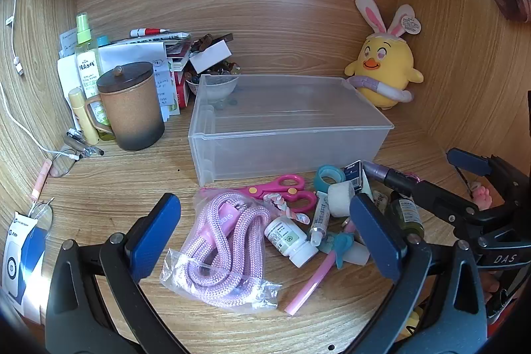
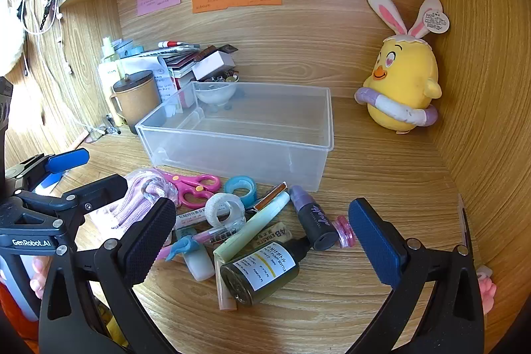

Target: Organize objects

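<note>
Presently, status:
Left gripper (image 1: 265,234): jaws wide apart, empty, above the bagged pink rope (image 1: 222,247).
Right gripper (image 2: 262,234): spread wide, empty, over the dark pump bottle (image 2: 262,271).
Clear bin (image 1: 285,121): mid-bench, clutter along its front side.

A clear bin (image 1: 288,135) stands empty and open-topped on my desk. Just before it lies my clutter: pink rope (image 1: 222,251) in its bag, pink scissors (image 1: 282,188), white pill bottle (image 1: 292,241) on its side, dark pump bottle (image 2: 262,271) tipped over.
</note>
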Demonstrator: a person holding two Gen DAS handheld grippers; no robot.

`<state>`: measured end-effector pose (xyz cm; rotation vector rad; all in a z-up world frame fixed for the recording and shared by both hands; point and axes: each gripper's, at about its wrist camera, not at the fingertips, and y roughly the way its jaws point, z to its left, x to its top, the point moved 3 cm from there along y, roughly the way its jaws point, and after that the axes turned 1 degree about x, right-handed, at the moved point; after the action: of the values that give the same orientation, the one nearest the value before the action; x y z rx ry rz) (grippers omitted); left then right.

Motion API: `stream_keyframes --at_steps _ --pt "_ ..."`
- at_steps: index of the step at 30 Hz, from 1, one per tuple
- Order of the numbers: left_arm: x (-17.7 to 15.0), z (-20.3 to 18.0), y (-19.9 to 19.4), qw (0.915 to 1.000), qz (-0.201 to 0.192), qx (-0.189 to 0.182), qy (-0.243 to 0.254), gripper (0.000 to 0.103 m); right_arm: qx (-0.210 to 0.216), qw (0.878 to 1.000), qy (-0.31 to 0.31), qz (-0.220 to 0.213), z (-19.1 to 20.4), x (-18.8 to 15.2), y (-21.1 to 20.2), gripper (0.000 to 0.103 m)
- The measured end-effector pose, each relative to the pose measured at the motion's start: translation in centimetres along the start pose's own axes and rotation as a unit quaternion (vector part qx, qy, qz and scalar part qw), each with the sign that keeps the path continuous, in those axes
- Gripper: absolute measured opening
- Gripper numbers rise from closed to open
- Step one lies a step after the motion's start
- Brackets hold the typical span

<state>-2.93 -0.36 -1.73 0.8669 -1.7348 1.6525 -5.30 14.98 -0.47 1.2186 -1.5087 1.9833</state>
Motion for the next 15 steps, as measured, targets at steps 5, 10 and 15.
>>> stream_keyframes --at_steps 5,10,15 --pt "-0.06 -0.09 -0.07 1.0000 0.000 -0.001 0.000 0.103 0.000 1.000 0.001 0.001 0.01 -0.04 0.04 0.103" --pt "-0.13 -0.32 -0.16 1.0000 -0.001 -0.003 0.001 0.103 0.001 1.000 0.000 0.001 0.03 -0.02 0.05 0.103" --pt "-0.13 -0.38 -0.18 1.0000 -0.001 -0.003 0.000 0.103 0.001 1.000 0.000 0.003 0.05 -0.15 0.06 0.103"
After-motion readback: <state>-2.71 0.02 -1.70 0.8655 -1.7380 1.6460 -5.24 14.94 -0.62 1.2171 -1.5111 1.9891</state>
